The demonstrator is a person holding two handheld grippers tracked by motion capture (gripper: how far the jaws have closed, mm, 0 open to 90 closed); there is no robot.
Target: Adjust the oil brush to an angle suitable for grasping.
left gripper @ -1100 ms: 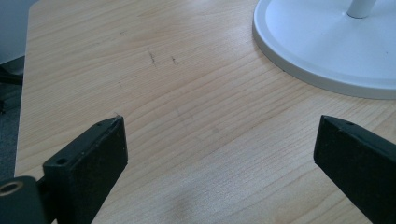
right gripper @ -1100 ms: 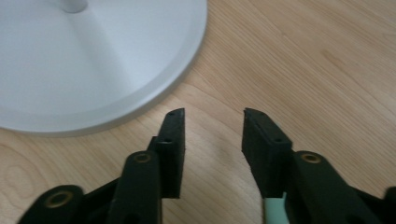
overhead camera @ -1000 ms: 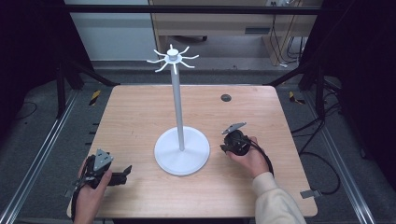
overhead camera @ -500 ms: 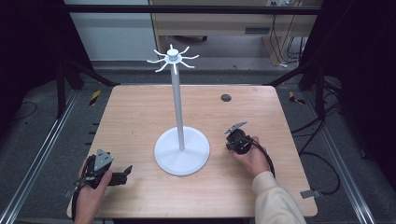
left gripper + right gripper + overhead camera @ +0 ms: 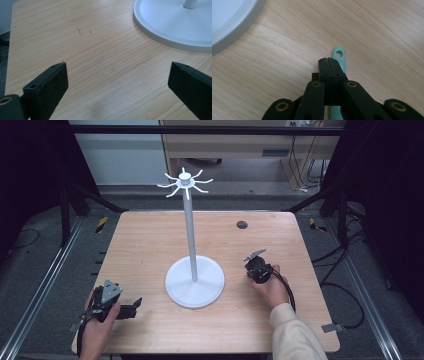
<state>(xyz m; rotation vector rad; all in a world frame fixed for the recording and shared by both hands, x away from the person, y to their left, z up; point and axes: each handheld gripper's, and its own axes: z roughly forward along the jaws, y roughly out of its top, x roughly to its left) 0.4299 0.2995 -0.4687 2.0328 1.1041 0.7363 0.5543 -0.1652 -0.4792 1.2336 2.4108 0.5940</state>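
Observation:
A white stand (image 5: 189, 225) with a round base (image 5: 195, 282) and a crown of hooks (image 5: 185, 182) rises from the middle of the wooden table (image 5: 145, 240). My left gripper (image 5: 131, 307) rests at the front left, and in its own view it is open (image 5: 117, 75) over bare wood, with the base (image 5: 175, 25) ahead to the right. My right gripper (image 5: 251, 269) sits just right of the base, its jaws shut (image 5: 327, 60). A thin green strip with a hole (image 5: 340, 55) lies under and beside the right jaw. I cannot tell whether it is pinched.
A small dark round disc (image 5: 242, 224) is set in the table's far right part. Metal rails and cables run along the floor on both sides. The base rim (image 5: 227, 17) lies close to the upper left of the right gripper.
The right hand has shifted its gripper slightly to the right beside the base. The left gripper has not moved.

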